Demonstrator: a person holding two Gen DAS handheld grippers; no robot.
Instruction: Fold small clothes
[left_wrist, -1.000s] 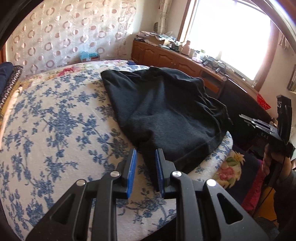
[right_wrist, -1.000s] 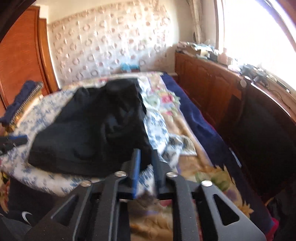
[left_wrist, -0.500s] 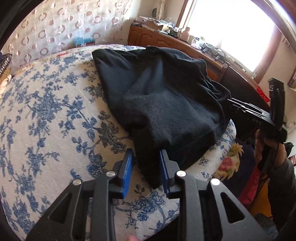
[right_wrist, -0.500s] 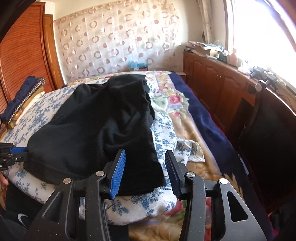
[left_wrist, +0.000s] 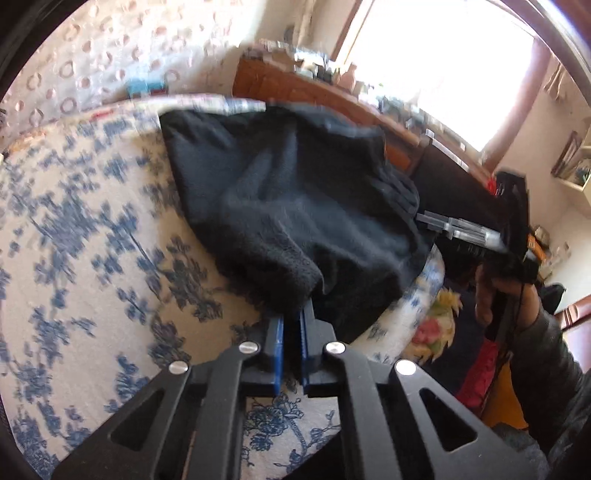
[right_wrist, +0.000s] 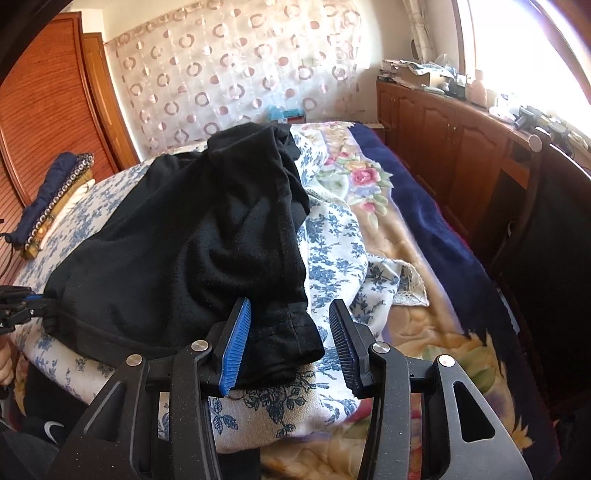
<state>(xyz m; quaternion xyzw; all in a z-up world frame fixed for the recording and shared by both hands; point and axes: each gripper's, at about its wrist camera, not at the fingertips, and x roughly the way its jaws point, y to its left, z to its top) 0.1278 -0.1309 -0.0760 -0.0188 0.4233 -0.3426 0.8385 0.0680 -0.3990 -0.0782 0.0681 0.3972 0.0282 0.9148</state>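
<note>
Your left gripper (left_wrist: 291, 325) has just closed, pinching the near corner of the black fleece garment (left_wrist: 295, 206); your right gripper (right_wrist: 290, 343) is spread, garment's hemmed corner lying between its fingers.

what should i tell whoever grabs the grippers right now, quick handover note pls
Left gripper: just closed, shut on the near left corner of the black garment.
Right gripper: open, jaws astride the near right hem corner, not yet pinching.
The garment lies crumpled on the blue floral sheet on the bed.
Done: one corner gripped. Left: probably close the right, spread it flat, fold.
</note>
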